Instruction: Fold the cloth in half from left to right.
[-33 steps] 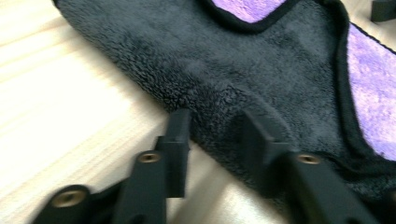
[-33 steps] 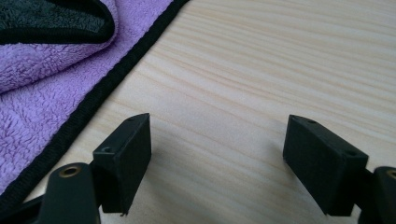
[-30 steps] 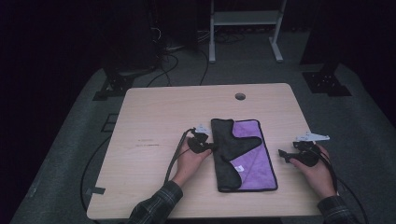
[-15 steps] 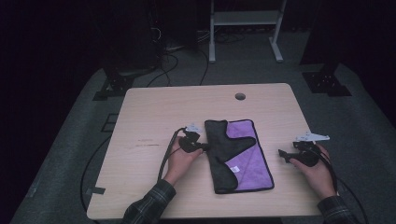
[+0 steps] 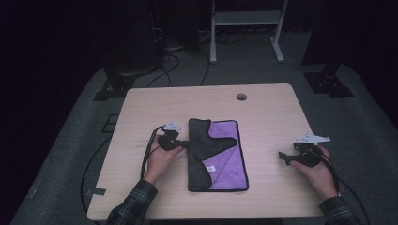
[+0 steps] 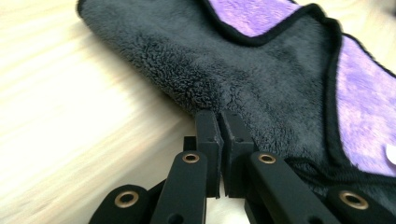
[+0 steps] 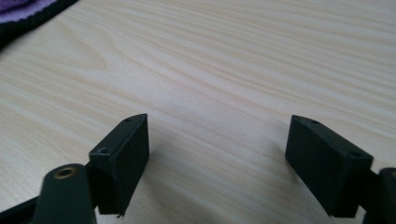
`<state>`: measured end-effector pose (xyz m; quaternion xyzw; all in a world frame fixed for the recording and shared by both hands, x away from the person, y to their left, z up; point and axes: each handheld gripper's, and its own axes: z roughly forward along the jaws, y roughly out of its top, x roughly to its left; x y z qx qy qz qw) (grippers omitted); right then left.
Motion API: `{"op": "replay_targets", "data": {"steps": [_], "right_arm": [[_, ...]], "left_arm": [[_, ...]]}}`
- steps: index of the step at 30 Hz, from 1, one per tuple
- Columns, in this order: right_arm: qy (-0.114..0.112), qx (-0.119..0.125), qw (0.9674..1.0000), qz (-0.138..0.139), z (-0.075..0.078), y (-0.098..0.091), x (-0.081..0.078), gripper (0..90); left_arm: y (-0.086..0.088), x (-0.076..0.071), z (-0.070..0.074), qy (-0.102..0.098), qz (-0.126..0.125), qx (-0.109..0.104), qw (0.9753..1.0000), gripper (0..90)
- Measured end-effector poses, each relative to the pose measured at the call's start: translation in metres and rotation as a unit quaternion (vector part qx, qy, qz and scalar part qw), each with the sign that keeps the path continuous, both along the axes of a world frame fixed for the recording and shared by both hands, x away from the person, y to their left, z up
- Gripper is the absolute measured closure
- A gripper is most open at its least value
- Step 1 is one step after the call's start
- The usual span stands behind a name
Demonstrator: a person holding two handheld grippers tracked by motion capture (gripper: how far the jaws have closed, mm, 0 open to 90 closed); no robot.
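Observation:
A cloth (image 5: 218, 154), purple on one side and dark grey on the other, lies on the wooden table (image 5: 267, 117) with its grey left part folded over the purple. My left gripper (image 5: 187, 144) meets the cloth's left edge. In the left gripper view the gripper (image 6: 221, 122) is shut, its tips pinching the grey pile of the cloth (image 6: 261, 84). My right gripper (image 5: 283, 157) rests on bare wood to the right of the cloth, apart from it. Its jaws (image 7: 217, 135) stand open with nothing between them, and a corner of the cloth (image 7: 18, 14) shows far off.
A round cable hole (image 5: 241, 97) sits near the table's far edge. A cable (image 5: 149, 154) trails from the left gripper over the table's left side. Beyond the table stand a white frame (image 5: 244, 28) and dark stand bases (image 5: 328, 82) on grey floor.
My left gripper has moved left across the table, and the cloth has slid left with it. The right hand has stayed where it was.

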<state>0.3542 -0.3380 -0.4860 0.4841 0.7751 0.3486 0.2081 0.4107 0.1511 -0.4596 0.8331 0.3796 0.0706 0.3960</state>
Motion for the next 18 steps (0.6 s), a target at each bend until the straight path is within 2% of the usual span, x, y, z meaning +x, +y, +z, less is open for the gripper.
{"op": "replay_targets", "data": {"steps": [3, 5, 6, 7, 8, 9, 10, 11, 12, 14, 18], "right_arm": [[0.002, 0.0, 1.0, 0.004, 0.0, 0.001, 0.0, 16.7], [0.002, 0.0, 1.0, -0.003, 0.0, 0.003, 0.0, 21.7], [-0.001, 0.001, 1.0, -0.005, 0.001, 0.002, 0.0, 27.4], [-0.001, 0.001, 1.0, -0.005, 0.001, 0.002, 0.0, 27.4], [-0.004, 0.005, 1.0, -0.004, 0.002, 0.001, 0.0, 36.2], [-0.004, 0.005, 1.0, -0.004, 0.002, 0.001, 0.0, 36.2], [-0.008, 0.015, 0.9999, 0.0, 0.003, 0.002, 0.0, 41.7], [-0.008, 0.015, 0.9999, 0.0, 0.003, 0.002, 0.0, 41.7], [-0.011, 0.017, 0.9998, 0.003, 0.006, 0.003, 0.001, 42.2], [-0.022, 0.027, 0.9992, 0.018, 0.013, 0.008, 0.002, 46.1], [-0.03, 0.034, 0.9985, 0.03, 0.019, 0.016, 0.005, 50.5]], "left_arm": [[0.006, 0.002, -0.002, 0.003, -0.001, -0.004, 1.0, 86.8], [0.006, 0.001, -0.002, -0.002, -0.005, -0.004, 1.0, 83.7], [0.007, 0.001, -0.001, -0.006, -0.004, -0.004, 1.0, 79.8], [0.007, 0.001, -0.001, -0.006, -0.004, -0.004, 1.0, 73.7], [0.01, -0.001, 0.002, -0.015, -0.001, -0.005, 0.9999, 66.2], [0.01, -0.001, 0.002, -0.015, -0.001, -0.005, 0.9999, 59.7], [0.015, -0.005, 0.003, -0.022, 0.002, -0.001, 0.9998, 56.0], [0.015, -0.005, 0.003, -0.022, 0.002, -0.001, 0.9998, 51.7], [0.018, -0.007, 0.003, -0.021, 0.004, -0.003, 0.9998, 51.7], [0.025, -0.014, 0.0, -0.022, 0.002, 0.0, 0.9998, 40.3], [0.03, -0.022, -0.004, -0.02, 0.001, 0.016, 0.9997, 35.4]]}}
